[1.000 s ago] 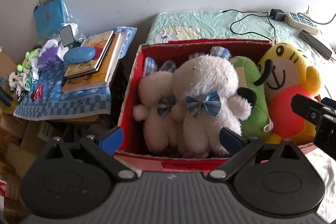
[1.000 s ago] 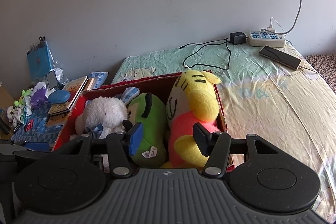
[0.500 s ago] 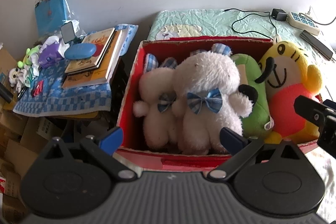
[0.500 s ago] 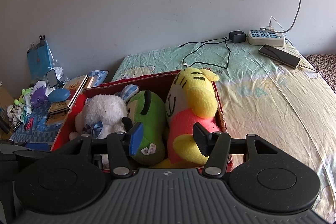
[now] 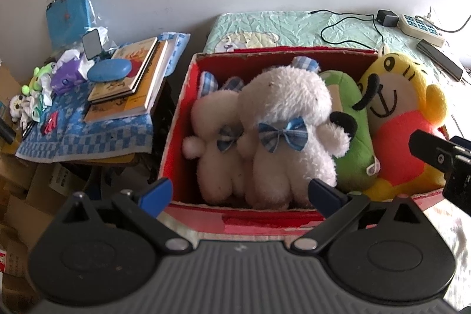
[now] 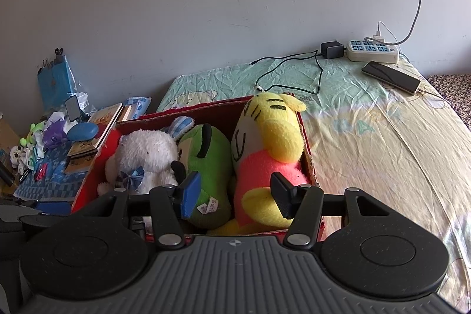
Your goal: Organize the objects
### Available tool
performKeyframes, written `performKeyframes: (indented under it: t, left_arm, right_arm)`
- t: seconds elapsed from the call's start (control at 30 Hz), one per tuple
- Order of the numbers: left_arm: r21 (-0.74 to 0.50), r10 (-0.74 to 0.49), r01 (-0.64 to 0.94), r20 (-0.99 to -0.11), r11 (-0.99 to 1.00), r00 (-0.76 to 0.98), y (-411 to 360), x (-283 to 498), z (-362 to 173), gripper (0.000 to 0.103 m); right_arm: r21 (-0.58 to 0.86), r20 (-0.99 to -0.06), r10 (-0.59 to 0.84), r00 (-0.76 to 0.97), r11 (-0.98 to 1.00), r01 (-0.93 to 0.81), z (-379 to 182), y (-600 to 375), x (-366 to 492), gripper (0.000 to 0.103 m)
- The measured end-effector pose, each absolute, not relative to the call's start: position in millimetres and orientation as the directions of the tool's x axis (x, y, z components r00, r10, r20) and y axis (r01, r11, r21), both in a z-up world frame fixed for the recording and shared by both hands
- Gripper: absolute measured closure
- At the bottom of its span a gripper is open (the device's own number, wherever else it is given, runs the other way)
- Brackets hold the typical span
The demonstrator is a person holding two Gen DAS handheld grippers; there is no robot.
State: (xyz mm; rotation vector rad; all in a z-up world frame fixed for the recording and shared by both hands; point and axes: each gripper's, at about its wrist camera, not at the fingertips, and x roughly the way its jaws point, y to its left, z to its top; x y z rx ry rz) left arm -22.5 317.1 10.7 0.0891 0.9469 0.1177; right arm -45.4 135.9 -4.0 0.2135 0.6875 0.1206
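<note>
Both views creep slightly closer to red box (image 5: 182,119) on bed (image 6: 382,137). Left hand-held gripper (image 5: 240,193) wide, right hand-held gripper (image 6: 237,193) narrower, both empty; plush toys (image 5: 288,119) packed upright to fit.

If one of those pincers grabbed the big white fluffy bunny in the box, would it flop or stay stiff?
Probably floppy: the white bunny looks like soft, squashable plush. Likely light for its size. Wedged against the green toy in the red box, it may drag on its neighbours.

Both views slid slightly lower over the red box (image 5: 179,114). The yellow tiger plush (image 6: 265,155) sat a little higher in the right wrist view. Nothing else moved.
</note>
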Motion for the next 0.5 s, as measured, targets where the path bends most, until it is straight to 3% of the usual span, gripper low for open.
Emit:
performKeyframes:
  t: [0.5]
  left_arm:
    - [0.137, 0.141, -0.051, -0.796, 0.989, 0.589, 312.2, -27.1, 12.2, 0.004]
  right_arm:
    - [0.235, -0.634, 0.184, 0.752, 0.971, -0.039, -1.6, 133.5, -41.6, 0.046]
